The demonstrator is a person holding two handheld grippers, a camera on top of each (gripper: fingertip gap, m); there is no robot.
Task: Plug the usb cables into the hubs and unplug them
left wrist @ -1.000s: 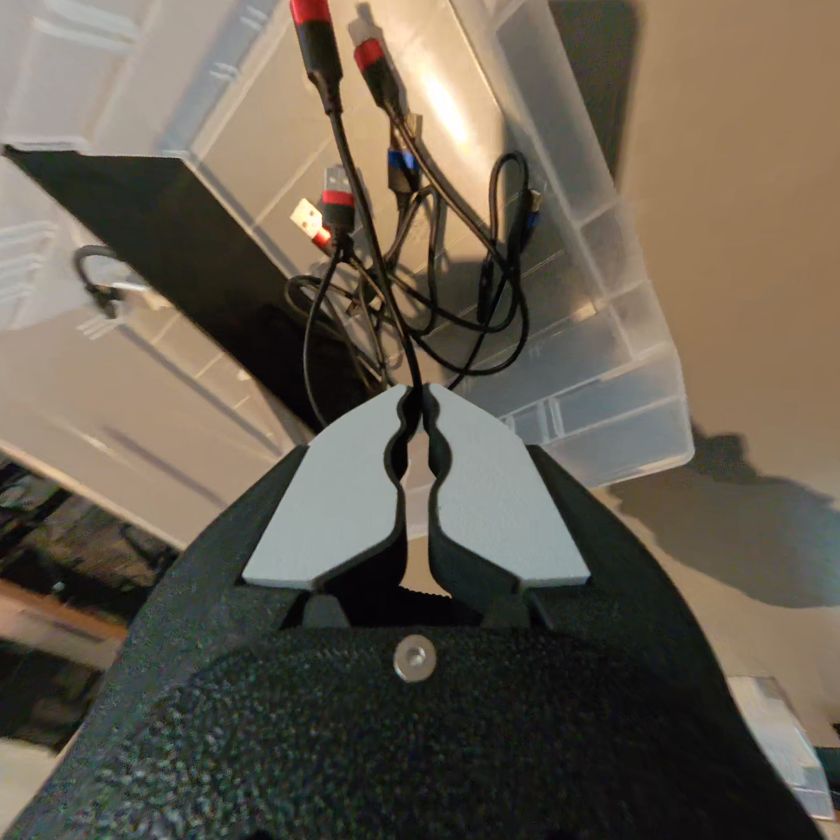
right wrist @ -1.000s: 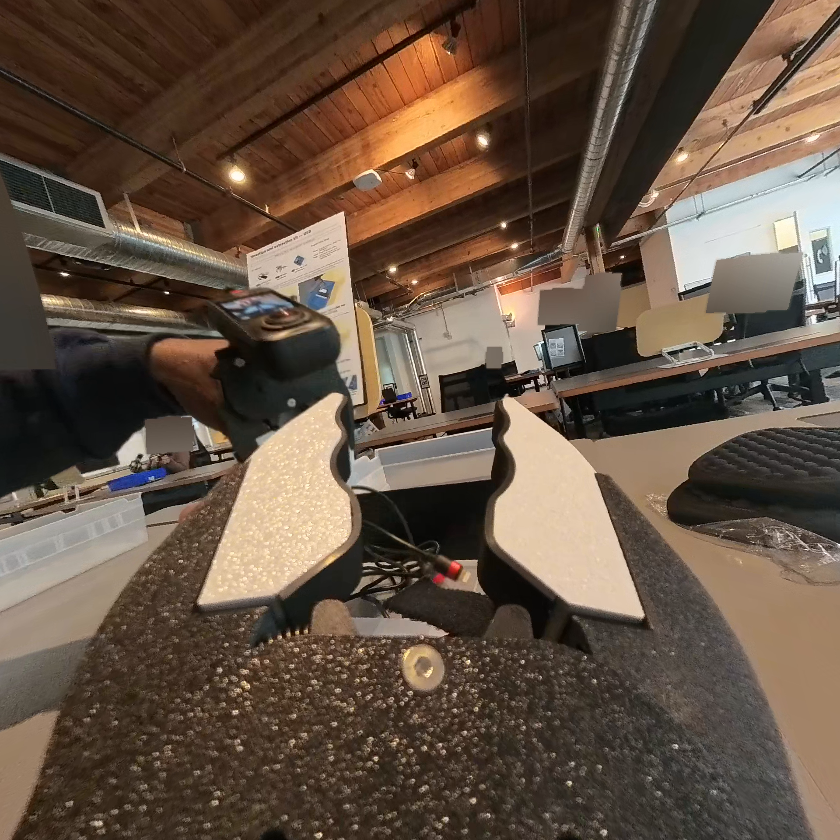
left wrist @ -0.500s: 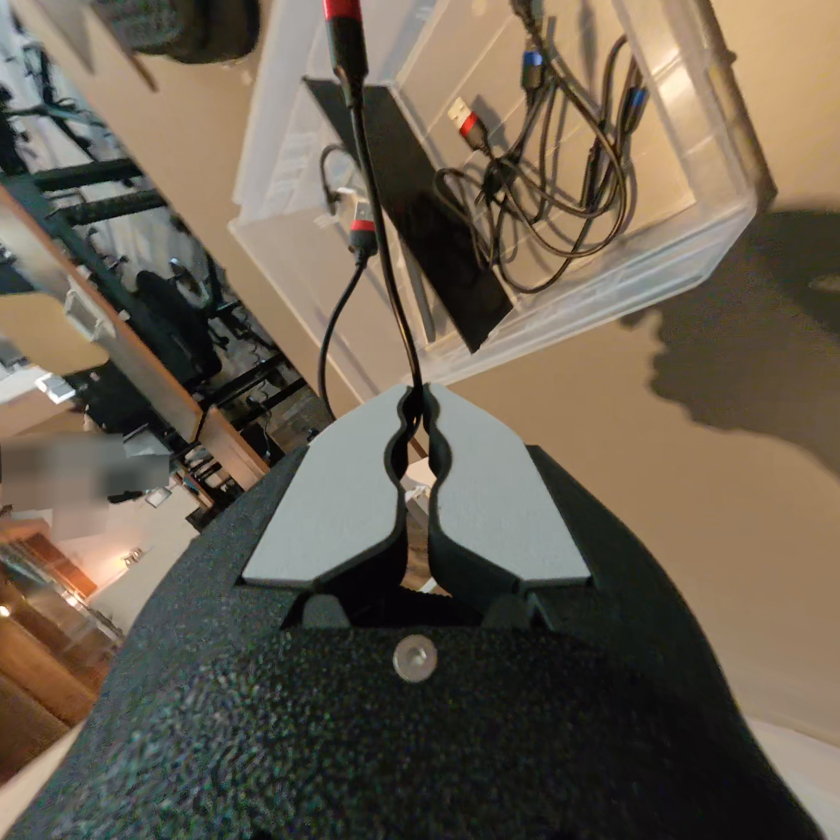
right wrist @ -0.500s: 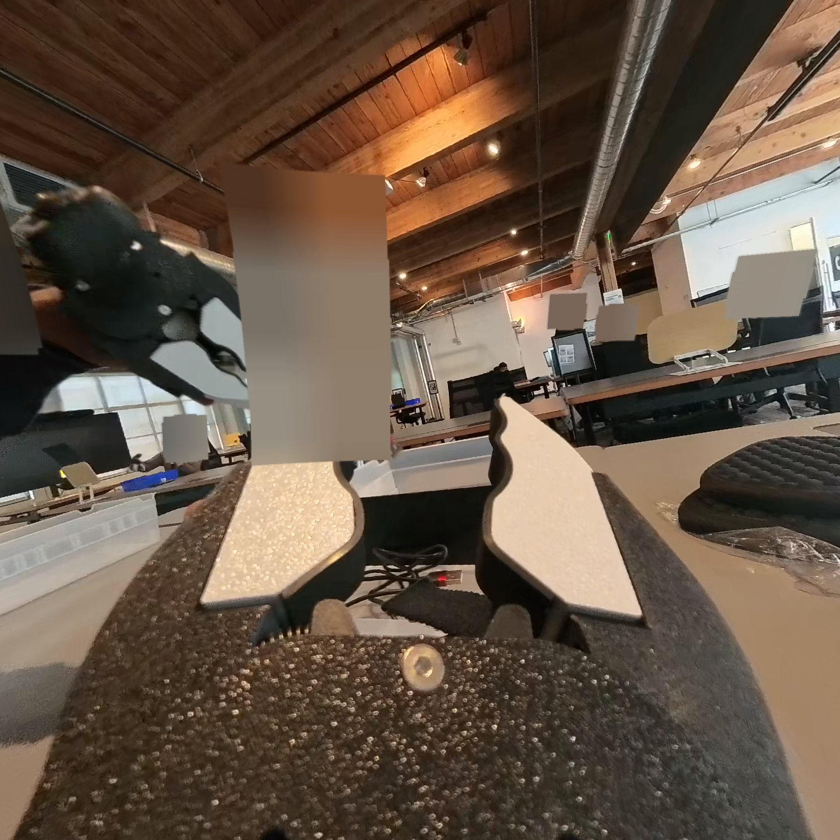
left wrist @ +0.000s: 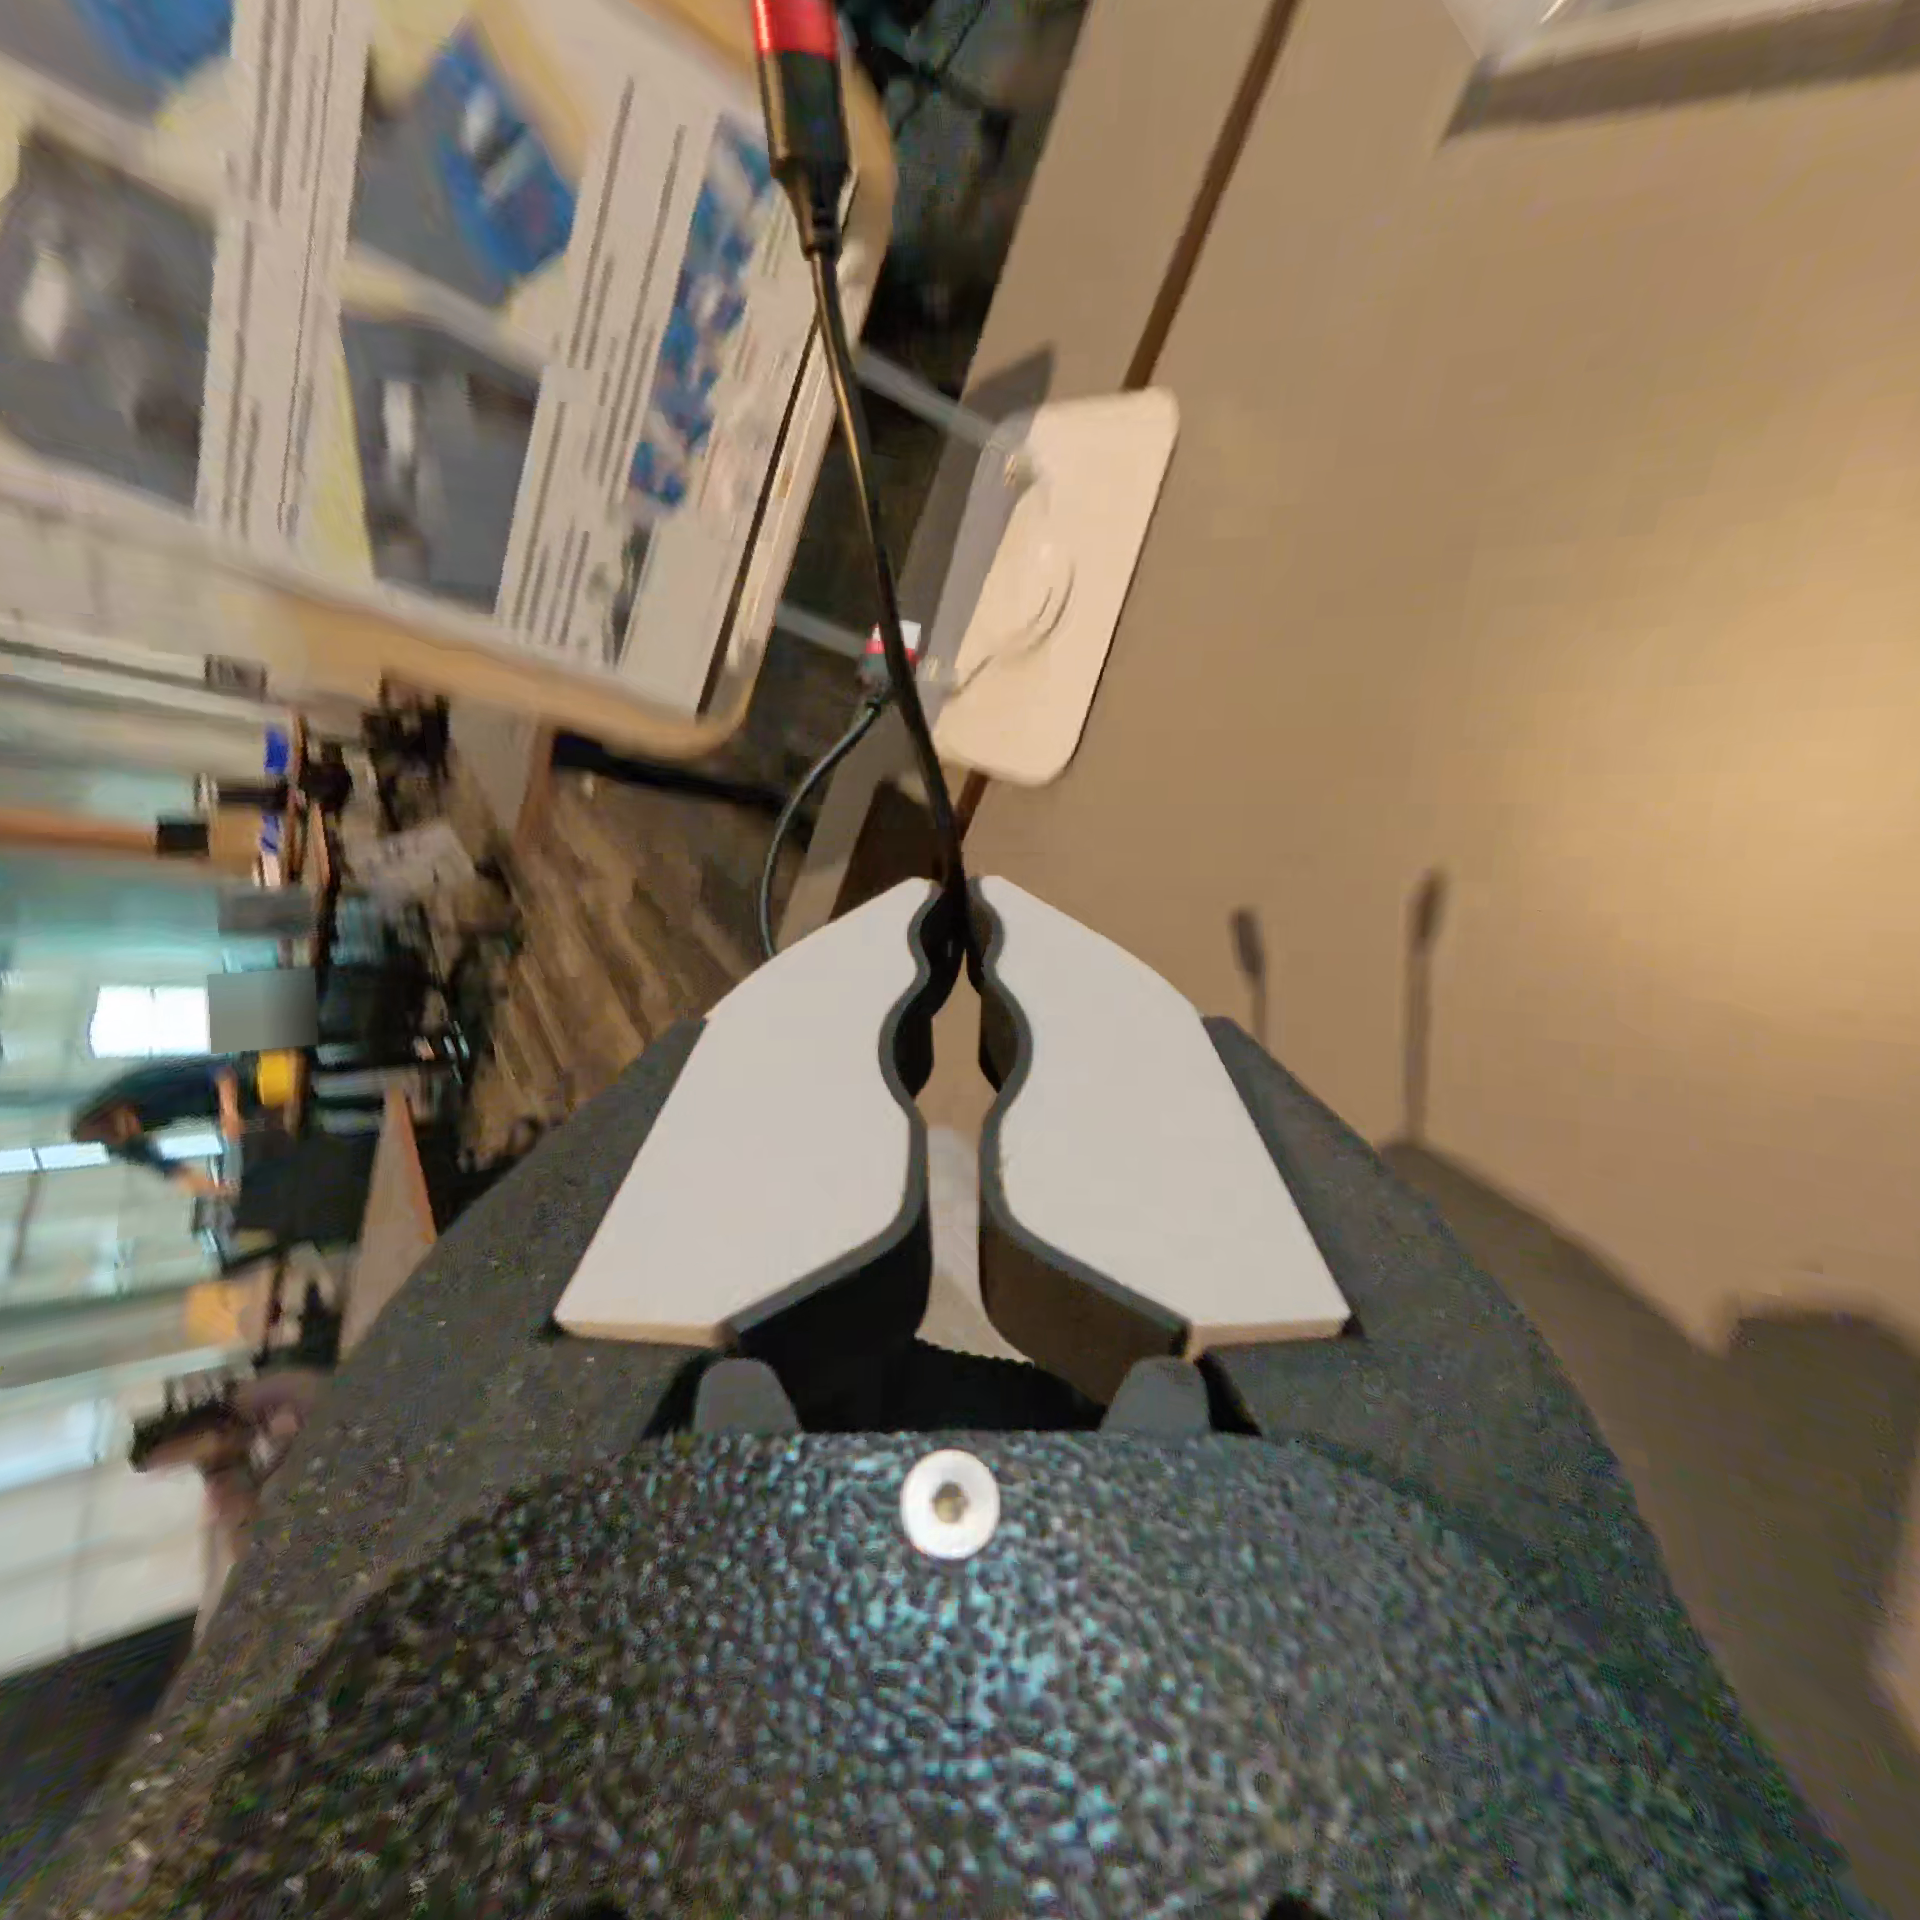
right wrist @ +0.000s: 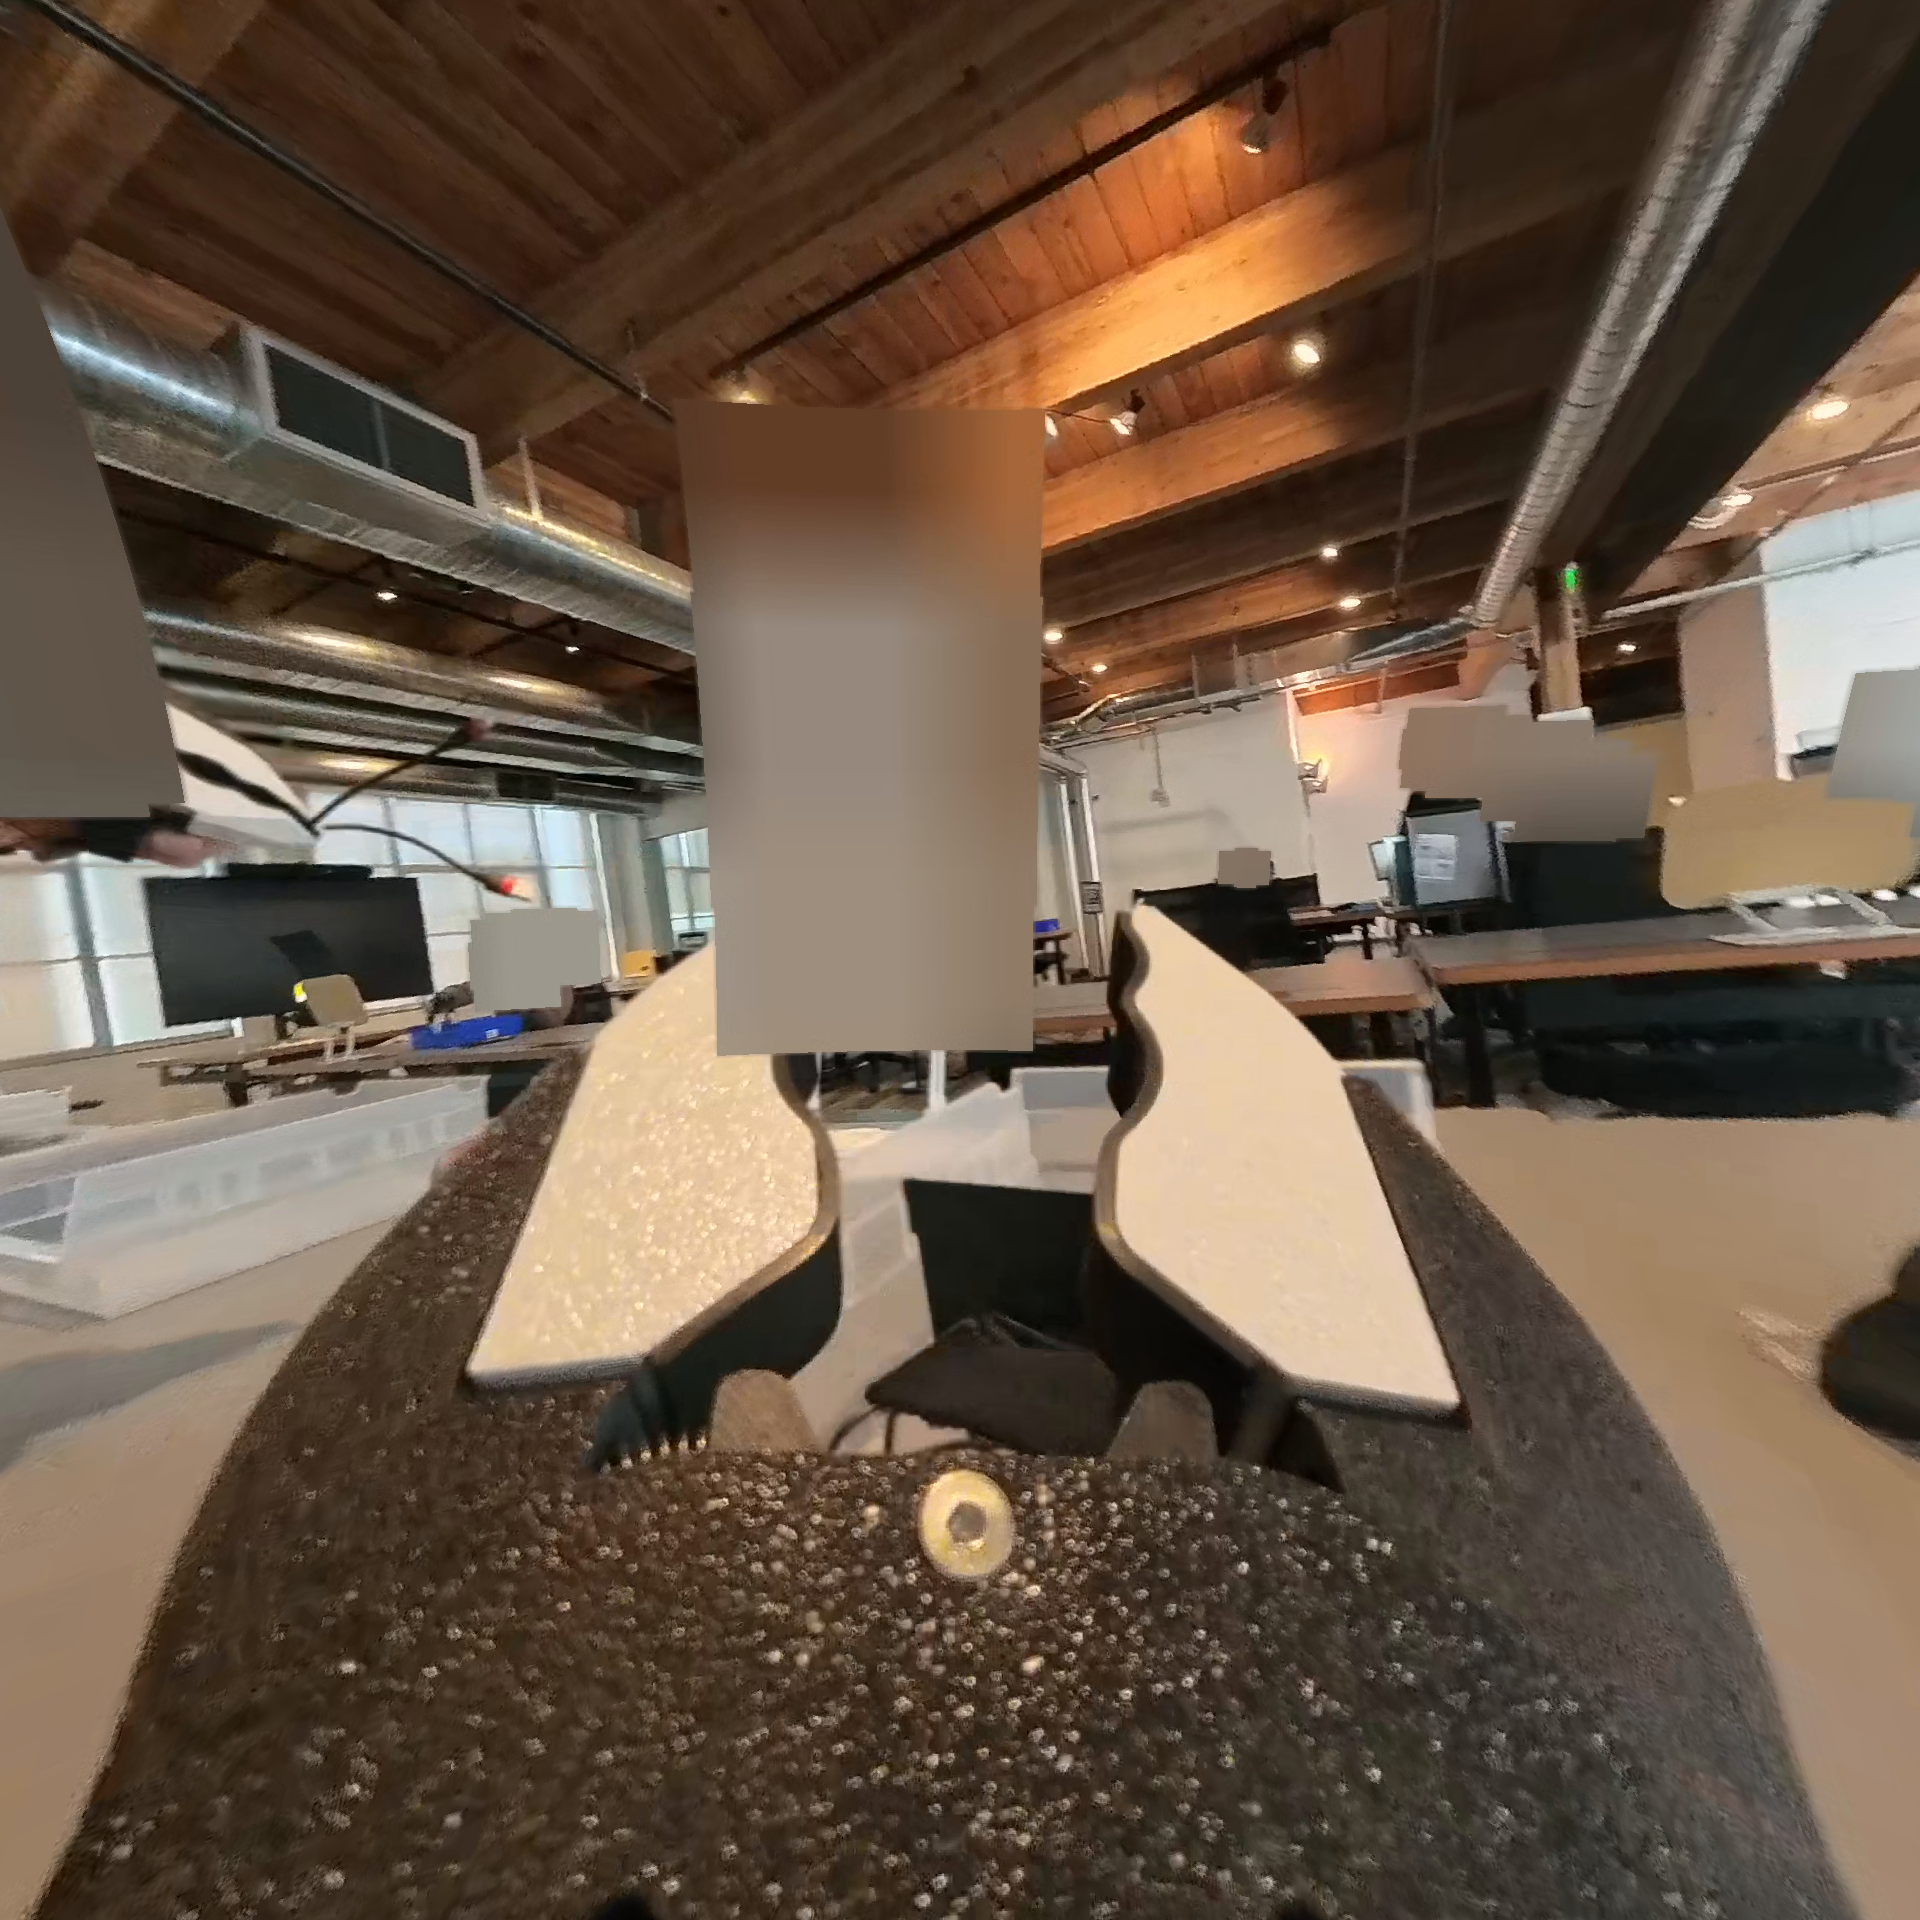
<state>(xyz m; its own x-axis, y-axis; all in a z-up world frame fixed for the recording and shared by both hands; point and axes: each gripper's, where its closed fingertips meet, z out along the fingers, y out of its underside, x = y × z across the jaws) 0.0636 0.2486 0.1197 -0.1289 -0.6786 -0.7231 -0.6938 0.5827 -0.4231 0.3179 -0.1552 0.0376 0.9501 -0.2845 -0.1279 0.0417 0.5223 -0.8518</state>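
Left gripper (left wrist: 951, 899) pinched on a black cable (left wrist: 868, 488), right gripper (right wrist: 956, 997) wide open, holding nothing.
Cable runs to the frame's top, red-banded plug (left wrist: 800, 94) up there; tan surface (left wrist: 1558, 623) on the right, blurry office on the left.

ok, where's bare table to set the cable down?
Free: tan table right, between the middle clear bin and the black cushion; also the left strip in front of the second clear bin. Crowded: straight ahead, middle bin with its black panel.

A thin black usb cable (left wrist: 873, 520) runs from mid-frame up to the top centre, ending in a red-banded plug (left wrist: 800, 94); its other end dangles left.
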